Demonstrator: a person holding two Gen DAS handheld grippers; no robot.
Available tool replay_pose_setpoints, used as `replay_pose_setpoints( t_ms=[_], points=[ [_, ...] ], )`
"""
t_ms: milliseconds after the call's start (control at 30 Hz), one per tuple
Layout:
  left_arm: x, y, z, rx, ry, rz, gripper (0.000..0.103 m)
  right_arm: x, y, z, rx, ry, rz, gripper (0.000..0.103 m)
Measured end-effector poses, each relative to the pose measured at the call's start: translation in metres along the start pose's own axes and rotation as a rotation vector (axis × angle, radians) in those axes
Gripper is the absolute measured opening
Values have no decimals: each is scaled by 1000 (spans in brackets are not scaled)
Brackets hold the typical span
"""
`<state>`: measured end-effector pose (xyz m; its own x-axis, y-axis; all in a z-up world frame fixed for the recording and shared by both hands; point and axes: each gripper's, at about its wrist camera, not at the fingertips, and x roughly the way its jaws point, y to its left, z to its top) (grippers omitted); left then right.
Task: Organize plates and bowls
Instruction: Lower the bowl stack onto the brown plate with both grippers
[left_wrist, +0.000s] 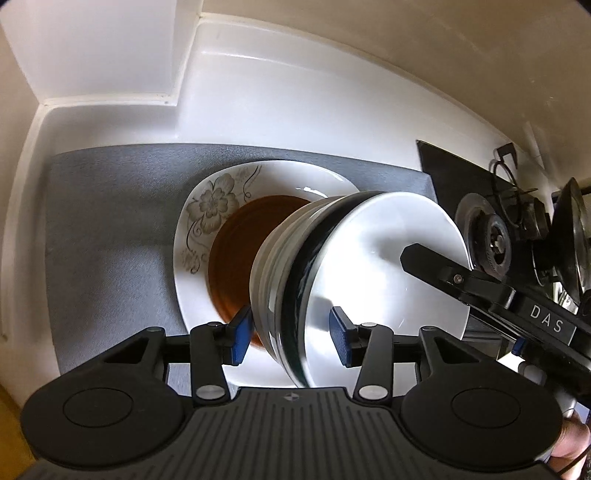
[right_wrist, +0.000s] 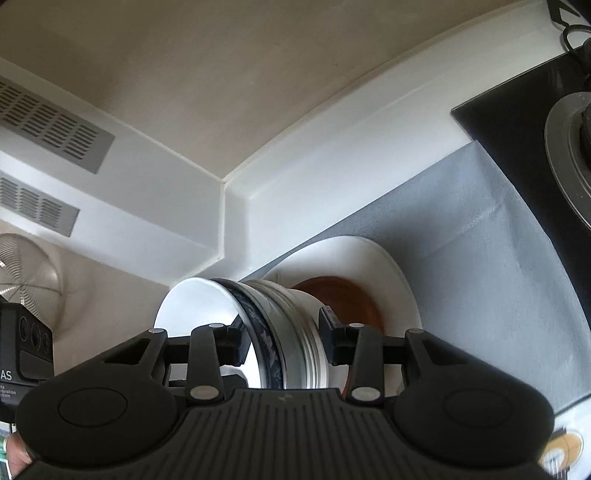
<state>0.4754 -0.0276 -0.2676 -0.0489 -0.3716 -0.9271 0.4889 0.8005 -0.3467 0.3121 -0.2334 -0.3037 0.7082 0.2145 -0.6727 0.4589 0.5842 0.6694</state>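
Nearest the lens, the left gripper (left_wrist: 291, 334) straddles the rim of a nested stack of bowls (left_wrist: 295, 273); whether its blue pads press or stand just off is unclear. The right gripper (right_wrist: 282, 339) clamps the opposite rim, partly closed. Glazed ceramic, likely heavy, slippery and breakable, so opposite rims are the sensible hold. The stack is white with a dark patterned band, tilted above a floral plate (left_wrist: 207, 206) holding a brown dish (left_wrist: 236, 251), on a grey mat (left_wrist: 110, 229) beside a gas stove (left_wrist: 495, 240).

Right gripper (right_wrist: 282, 341) straddles stacked bowls' (right_wrist: 258, 332) rim above plate (right_wrist: 399, 280).
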Motion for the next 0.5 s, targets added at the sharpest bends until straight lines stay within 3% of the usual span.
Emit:
replay_pose_setpoints(
  t_ms=[233,500],
  points=[
    [23,12,14,4,29,17,47,27,-12,0,1,11,-21,43],
    [31,16,21,50,-17,73,41,45,-17,-3,-38,-15,-17,42]
  ],
)
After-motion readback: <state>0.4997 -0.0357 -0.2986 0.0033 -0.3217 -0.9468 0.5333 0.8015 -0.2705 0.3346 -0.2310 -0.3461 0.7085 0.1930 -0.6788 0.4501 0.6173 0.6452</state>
